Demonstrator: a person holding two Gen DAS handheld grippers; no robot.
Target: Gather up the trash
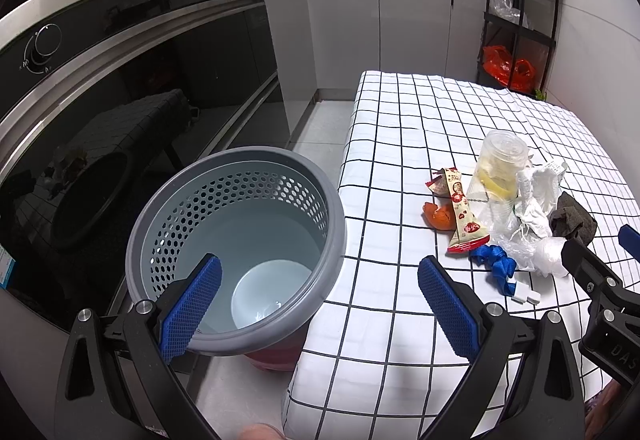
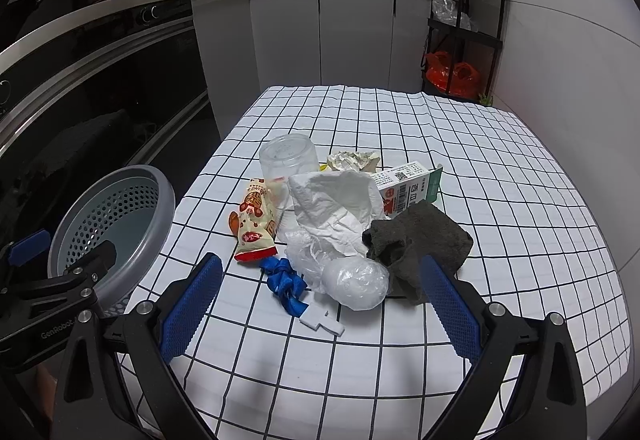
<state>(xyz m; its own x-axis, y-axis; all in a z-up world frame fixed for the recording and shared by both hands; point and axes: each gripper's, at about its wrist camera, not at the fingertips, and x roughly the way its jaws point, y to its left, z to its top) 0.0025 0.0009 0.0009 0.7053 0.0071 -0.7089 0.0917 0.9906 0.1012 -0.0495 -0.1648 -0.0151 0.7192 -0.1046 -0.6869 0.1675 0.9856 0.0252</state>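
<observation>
Room: a dim kitchen — dark oven front on your left, grey cabinets and a sink counter at the back, and a table (image 2: 500, 199) under a white cloth with a black grid that carries the trash.
Left tongs (image 1: 318, 310): spread wide and holding nothing, hovering over the near rim of the bin.
Right tongs (image 2: 320, 306): spread wide too, empty, aimed at the near edge of the pile.
Bin (image 1: 240, 240): grey plastic, round, with a perforated upper wall; it stands on the floor just beside the table's left edge, and I see only its pale floor inside.
Blue ribbon (image 2: 285, 282): nearest you — limp, knotted fabric with a flat white tag; I judge it weightless, so pinch the knot.
Clear film wad (image 2: 352, 282): a crinkled plastic ball, likely slippery and springy; squeeze across its middle.
Dark cloth (image 2: 416, 246): soft, fuzzy and rumpled; take a raised fold.
Tissue (image 2: 336, 205): white, crumpled and probably easy to tear — grip a thick bunch.
Snack wrapper (image 2: 254, 224): a flat, glossy foil sleeve; take it by its sealed end.
Orange peel (image 1: 440, 217): a curled scrap beside the wrapper.
Carton (image 2: 404, 185): stiff printed card lying on its side, probably light; clamp across its flat faces.
Plastic cup (image 2: 286, 159): clear, thin-walled and overturned, with yellow slices inside — it may buckle or drip, so hold it gently low on the wall.
</observation>
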